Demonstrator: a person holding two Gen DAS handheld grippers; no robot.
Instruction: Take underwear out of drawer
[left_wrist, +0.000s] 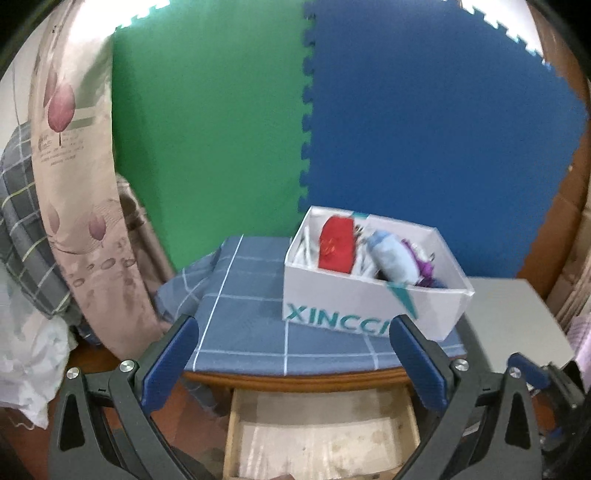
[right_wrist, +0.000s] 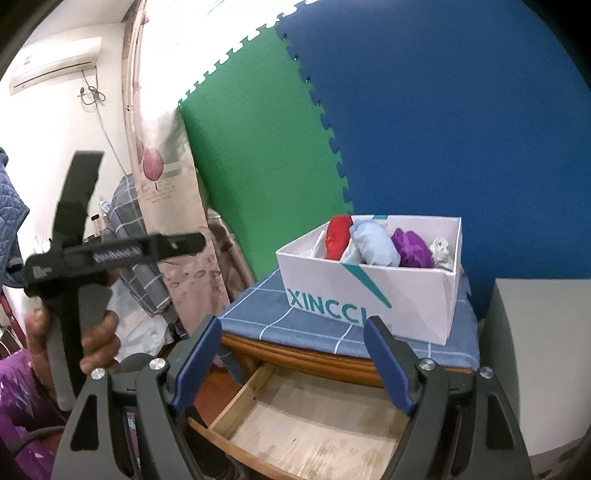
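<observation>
Currently both grippers, left (left_wrist: 293, 354) and right (right_wrist: 291, 354), gape empty; drawer (left_wrist: 321, 435) below looks bare, rolled underwear (right_wrist: 373, 242) in box (right_wrist: 369, 295) ahead, nearer right.

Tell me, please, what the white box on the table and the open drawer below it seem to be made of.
The white box looks like thin cardboard with a smooth matte finish: folded flat walls, sharp creases, teal printed letters. The drawer seems to be bare, unpainted wood, perhaps plywood at the bottom: pale grain, plank sides, dull stained patches.

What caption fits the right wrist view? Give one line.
Open right gripper above the open drawer, facing a white box.
</observation>
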